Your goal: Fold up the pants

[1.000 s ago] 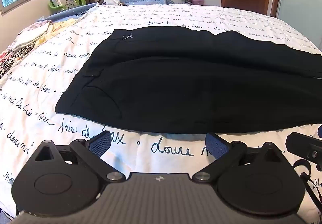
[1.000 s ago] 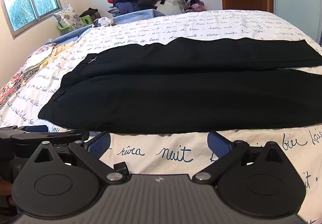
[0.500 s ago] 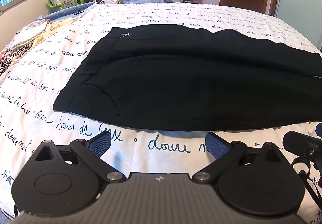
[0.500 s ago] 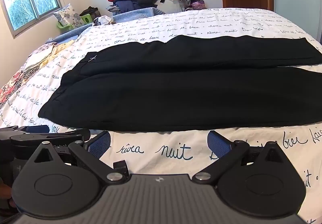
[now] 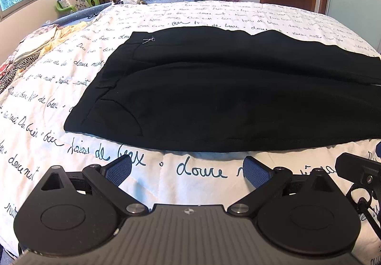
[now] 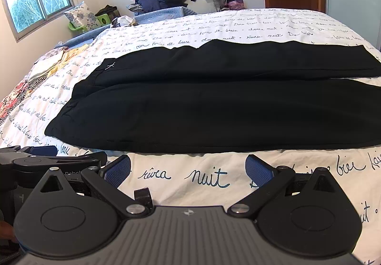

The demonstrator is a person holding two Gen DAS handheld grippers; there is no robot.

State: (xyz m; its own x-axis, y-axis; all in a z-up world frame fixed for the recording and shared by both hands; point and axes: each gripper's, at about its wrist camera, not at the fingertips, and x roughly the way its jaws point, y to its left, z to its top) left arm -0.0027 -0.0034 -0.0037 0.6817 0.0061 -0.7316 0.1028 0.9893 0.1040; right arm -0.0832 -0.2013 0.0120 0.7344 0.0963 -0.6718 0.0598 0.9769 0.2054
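Left wrist view: black pants (image 5: 226, 98) lie flat across a bed (image 5: 214, 14) covered in a script-printed quilt, waistband toward the left and both legs running off to the right, so the long axis crosses the line of sight of both cameras. The left claw (image 5: 188, 167) hovers over the quilt just short of the near edge of the garment, its blue pads spread wide with nothing between them. The near hem edge lies directly ahead of it, roughly below the hip and upper leg. In the right wrist view the right claw (image 6: 188, 167) is likewise spread and empty, facing the near leg further along toward the cuffs, with the pants (image 6: 214, 103) straight ahead and the other leg lying just behind the first. The left claw's body shows at the left edge of that view, so the two tools sit side by side along the same near edge. Judging from this layout, the left claw is the nearer to the waistband and the right to the leg ends; a lengthwise fold of the near leg over the far one would need both to reach forward together.
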